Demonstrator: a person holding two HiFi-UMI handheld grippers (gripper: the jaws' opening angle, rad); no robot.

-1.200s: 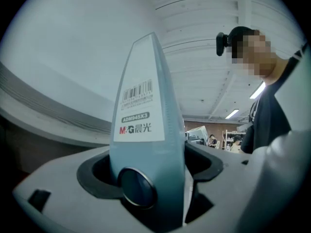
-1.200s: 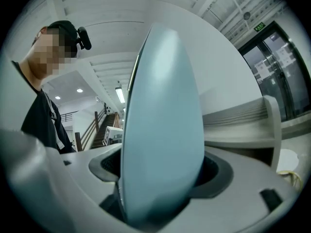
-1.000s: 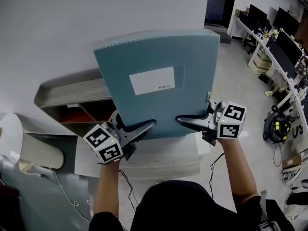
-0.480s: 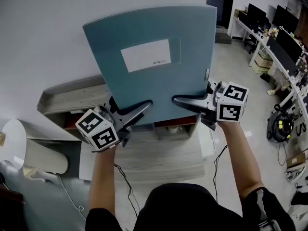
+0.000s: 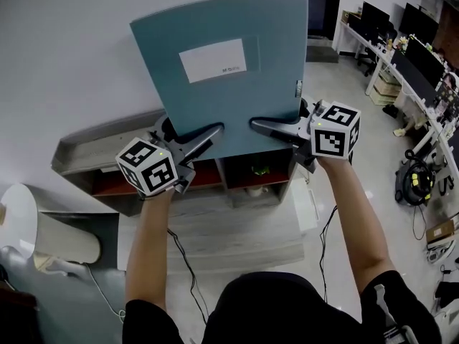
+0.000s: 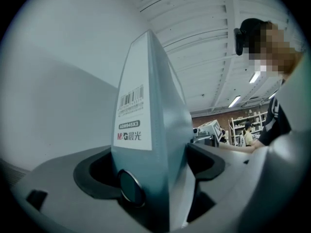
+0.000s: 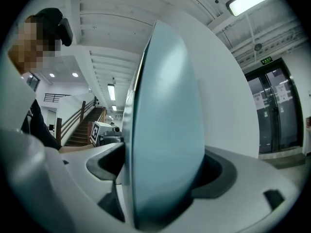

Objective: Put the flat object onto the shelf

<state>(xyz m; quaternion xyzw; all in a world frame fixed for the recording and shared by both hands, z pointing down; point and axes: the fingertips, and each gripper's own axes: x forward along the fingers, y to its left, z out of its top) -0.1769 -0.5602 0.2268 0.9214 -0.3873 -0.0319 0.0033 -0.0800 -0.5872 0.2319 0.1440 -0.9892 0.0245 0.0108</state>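
Step in hand: carry to the shelf. The folder [image 5: 222,77] is held upright in front of the white wall, above the low shelf [image 5: 100,147]. It appears clear of the shelf top, though contact cannot be ruled out from above.

The lower edge is gripped near both corners. The left hand-held gripper [image 5: 206,135] and the right hand-held gripper [image 5: 267,127] are each clamped across the folder's thickness, which fills the gap between the jaws. Both pairs of jaws are opening slightly.

Next move (judged): the folder is to be lowered onto the shelf top and kept level, with release only once it is supported.

Against one second ago: the folder is raised and carried closer to the wall, and the shelf compartments it covered are exposed.
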